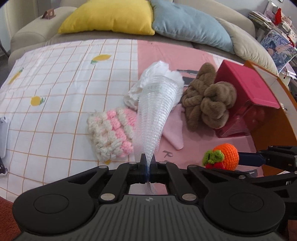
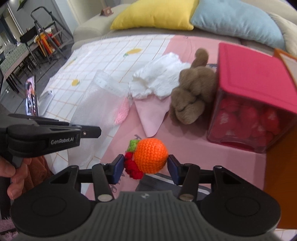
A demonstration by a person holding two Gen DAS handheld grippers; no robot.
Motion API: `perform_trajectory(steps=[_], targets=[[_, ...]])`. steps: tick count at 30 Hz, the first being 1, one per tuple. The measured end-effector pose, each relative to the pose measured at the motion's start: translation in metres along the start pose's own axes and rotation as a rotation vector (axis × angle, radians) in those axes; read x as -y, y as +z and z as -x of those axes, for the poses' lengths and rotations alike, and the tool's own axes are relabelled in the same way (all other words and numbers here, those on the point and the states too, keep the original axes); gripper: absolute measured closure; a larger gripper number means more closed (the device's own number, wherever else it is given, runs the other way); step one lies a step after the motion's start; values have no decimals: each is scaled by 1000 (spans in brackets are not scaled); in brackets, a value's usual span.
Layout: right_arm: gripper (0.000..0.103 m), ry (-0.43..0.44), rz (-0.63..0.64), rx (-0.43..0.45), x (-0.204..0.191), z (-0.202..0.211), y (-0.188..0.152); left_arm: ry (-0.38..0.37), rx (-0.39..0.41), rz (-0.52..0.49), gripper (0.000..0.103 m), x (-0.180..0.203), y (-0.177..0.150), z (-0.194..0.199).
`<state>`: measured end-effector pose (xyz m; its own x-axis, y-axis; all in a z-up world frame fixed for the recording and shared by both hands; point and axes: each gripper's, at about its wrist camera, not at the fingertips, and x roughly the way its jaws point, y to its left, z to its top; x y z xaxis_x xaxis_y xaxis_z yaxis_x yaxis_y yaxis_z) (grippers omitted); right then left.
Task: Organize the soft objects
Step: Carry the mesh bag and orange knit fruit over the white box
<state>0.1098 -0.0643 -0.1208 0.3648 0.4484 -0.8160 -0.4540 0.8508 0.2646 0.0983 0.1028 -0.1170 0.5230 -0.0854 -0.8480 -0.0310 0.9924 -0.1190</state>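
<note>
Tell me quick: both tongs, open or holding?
Left tongs: shut on clear mesh bag.
Right tongs: shut on orange crocheted fruit.

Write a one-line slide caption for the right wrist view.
Right tool grips a crocheted orange above the pink cloth, facing a brown plush and red-lidded box.

Bed (image 1: 55,89) under grid-and-pink sheet, bearing: pink-and-white crochet piece (image 1: 111,133), white fluffy cloth (image 2: 157,81), brown plush knot (image 1: 207,96), pink cloth (image 2: 152,115), red-lidded box (image 2: 250,96), yellow pillow (image 1: 111,16), blue pillow (image 1: 189,24).
</note>
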Motion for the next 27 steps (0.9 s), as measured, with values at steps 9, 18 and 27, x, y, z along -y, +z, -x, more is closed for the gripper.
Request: perform_trajectory(steps=[9,18,27], targets=[[53,-14,-66,119,18,51,1,-42,86,-84,102,47,10,41],[53,-57,-147,267,48,111,-6,-126,151,-142,102,89,22,73],[53,-174,-230,344,98,152,-25,-293,191,-259,102,155,47,91]])
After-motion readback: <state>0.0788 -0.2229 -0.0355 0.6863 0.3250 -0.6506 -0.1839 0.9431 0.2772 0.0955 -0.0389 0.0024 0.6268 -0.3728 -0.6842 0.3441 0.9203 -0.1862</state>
